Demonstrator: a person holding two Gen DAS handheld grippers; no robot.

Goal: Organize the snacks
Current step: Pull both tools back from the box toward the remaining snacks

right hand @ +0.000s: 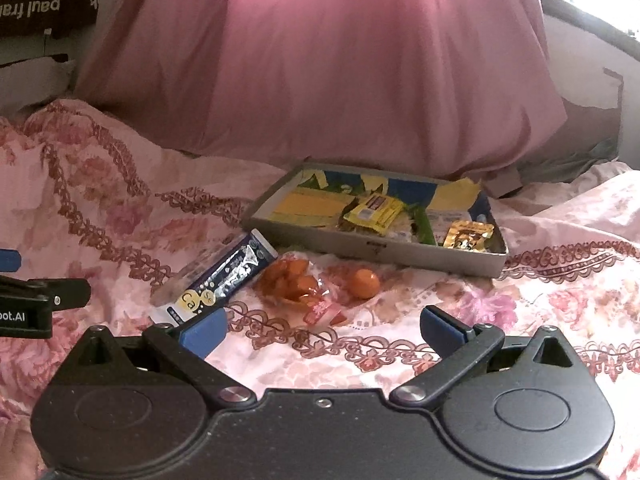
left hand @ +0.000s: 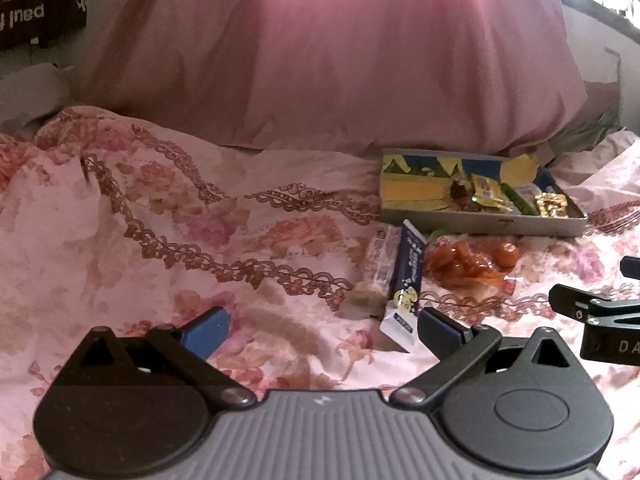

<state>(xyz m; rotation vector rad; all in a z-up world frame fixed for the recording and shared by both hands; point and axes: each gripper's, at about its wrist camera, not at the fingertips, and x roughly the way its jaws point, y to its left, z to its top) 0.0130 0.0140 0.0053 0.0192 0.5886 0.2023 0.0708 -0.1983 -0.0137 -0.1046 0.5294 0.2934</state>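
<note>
A shallow grey box (left hand: 480, 222) (right hand: 372, 250) lies on the floral bedspread and holds a yellow packet (right hand: 374, 208), a gold packet (right hand: 466, 234) and a green stick (right hand: 424, 224). In front of it lie a dark blue and white packet (left hand: 408, 276) (right hand: 224, 280), a clear pale packet (left hand: 376, 268), an orange bag of sweets (left hand: 460, 262) (right hand: 294, 282) and a small orange ball (left hand: 506, 254) (right hand: 365, 284). My left gripper (left hand: 320, 330) is open, its right pad beside the blue packet. My right gripper (right hand: 322, 330) is open, just short of the orange bag.
A big pink pillow (left hand: 340, 52) (right hand: 320, 60) rises behind the box. The bedspread (left hand: 160, 220) is rumpled into folds on the left. The right gripper shows at the right edge of the left wrist view (left hand: 600, 316), the left gripper at the left edge of the right wrist view (right hand: 36, 304).
</note>
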